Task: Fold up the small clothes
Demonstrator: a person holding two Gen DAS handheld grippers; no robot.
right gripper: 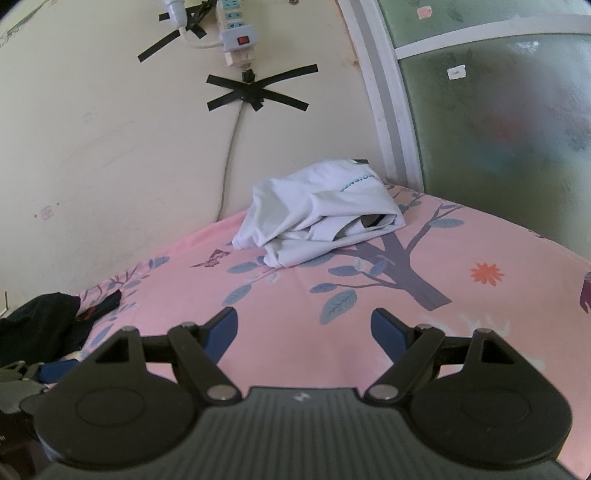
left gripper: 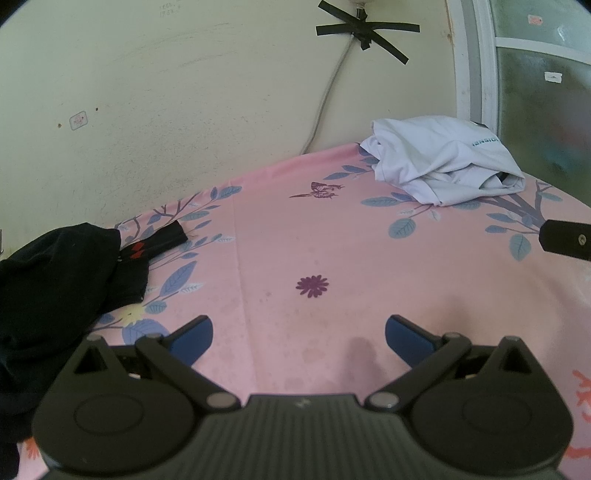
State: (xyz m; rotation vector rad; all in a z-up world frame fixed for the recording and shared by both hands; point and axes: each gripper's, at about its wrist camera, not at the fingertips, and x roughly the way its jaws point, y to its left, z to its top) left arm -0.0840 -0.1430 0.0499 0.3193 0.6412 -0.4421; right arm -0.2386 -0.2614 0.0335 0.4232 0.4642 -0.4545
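Note:
A crumpled white garment [left gripper: 443, 162] lies at the far right of the pink floral sheet [left gripper: 332, 251], near the wall; it also shows in the right wrist view [right gripper: 321, 218]. A heap of black clothes [left gripper: 55, 288] lies at the left edge, also seen in the right wrist view [right gripper: 40, 325]. My left gripper [left gripper: 299, 336] is open and empty over the bare sheet. My right gripper [right gripper: 304, 332] is open and empty over the sheet [right gripper: 295, 295], short of the white garment. A part of the right gripper [left gripper: 565, 242] shows at the right edge of the left wrist view.
A cream wall [left gripper: 184, 110] rises behind the bed, with a cable [left gripper: 325, 99] taped by black strips and a power strip [right gripper: 236, 29]. A frosted window with a white frame [right gripper: 391, 110] stands at the right.

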